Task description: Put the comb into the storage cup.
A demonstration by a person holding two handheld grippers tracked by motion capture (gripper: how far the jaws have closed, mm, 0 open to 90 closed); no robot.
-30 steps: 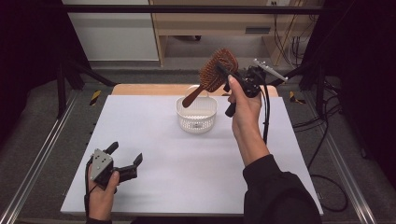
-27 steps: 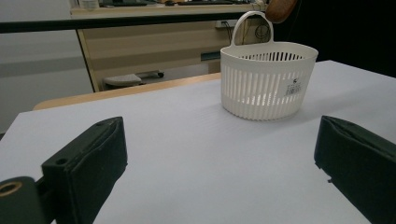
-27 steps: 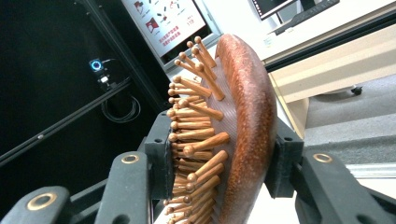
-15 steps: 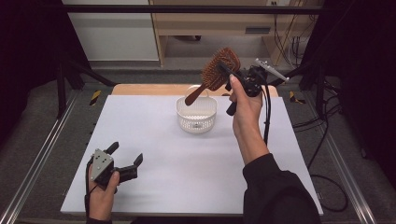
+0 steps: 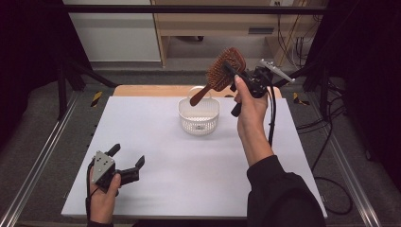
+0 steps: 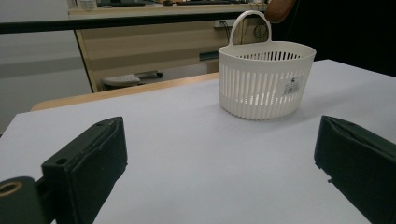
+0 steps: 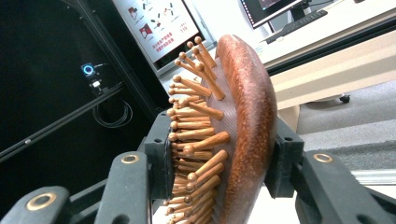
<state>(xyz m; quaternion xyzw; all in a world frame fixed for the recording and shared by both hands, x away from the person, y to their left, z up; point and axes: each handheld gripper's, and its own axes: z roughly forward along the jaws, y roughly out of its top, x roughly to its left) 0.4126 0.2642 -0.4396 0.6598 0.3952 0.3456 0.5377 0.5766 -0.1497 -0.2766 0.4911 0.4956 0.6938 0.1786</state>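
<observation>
A brown wooden hairbrush (image 5: 222, 68) hangs tilted in the air above a white slotted basket (image 5: 198, 124). Its handle points down and left toward the basket. My right gripper (image 5: 231, 70) is shut on the brush head. In the right gripper view the pads (image 7: 161, 154) press on the bristle side and the back of the hairbrush (image 7: 245, 126). My left gripper (image 5: 127, 155) rests low at the table's front left, open and holding nothing. In the left gripper view its jaws stand wide apart, and the basket (image 6: 266, 88) stands beyond them with the brush handle's tip (image 6: 279, 7) above it.
The white table top (image 5: 189, 179) stretches between the left gripper and the basket. A wooden strip (image 5: 146, 91) runs along the far edge. Metal rails (image 5: 42, 156) flank the table. A black cable (image 5: 271, 118) hangs from the right gripper beside the forearm.
The brush was blurred a second ago and is now sharp, turned slightly so its bristles show. Both hands stay in about the same places.
</observation>
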